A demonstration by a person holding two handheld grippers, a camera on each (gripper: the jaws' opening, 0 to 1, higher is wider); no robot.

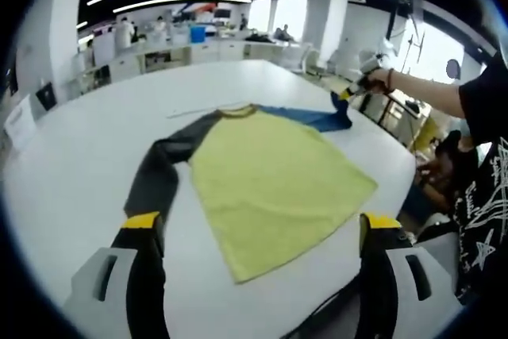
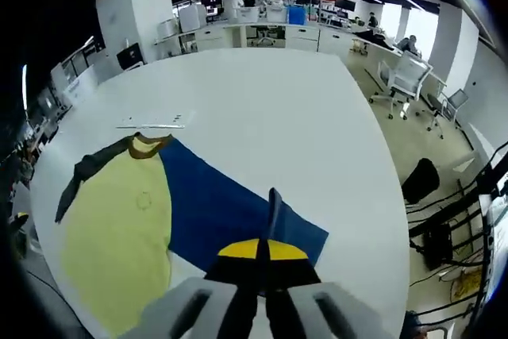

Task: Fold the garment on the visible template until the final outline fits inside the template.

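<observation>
Left tongs (image 1: 262, 232): yours hang open and wide apart over the near edge of the tabletop (image 1: 71, 172), holding nothing; yellow-tipped jaws straddle the garment's hem without touching it.
Garment (image 1: 270, 176): lies flat near the middle of the white tabletop, neckline away from you in the left gripper view, hem toward you.
Look: yellow-green body, dark grey sleeve (image 1: 159, 172) angled down on the left, blue sleeve (image 1: 313, 118) stretched out on the right, brownish collar band; cloth mostly smooth, a few soft ripples.
Template: can't make out a clear outline; only a thin pale strip (image 2: 151, 125) sits just past the collar, unsure what it is.
Right tongs (image 2: 263, 252): jaws pressed together with the cuff edge of the blue sleeve pinched between them, a fold of blue cloth standing up at the tips; in the left gripper view they show at the sleeve end, your hand (image 1: 379, 78) behind them.
Progress: early, by my read. Body is fully spread, both sleeves out, no fold visible.
Left to do: probably bring the blue sleeve across the body, then the grey one, then fold the body down to fit.
</observation>
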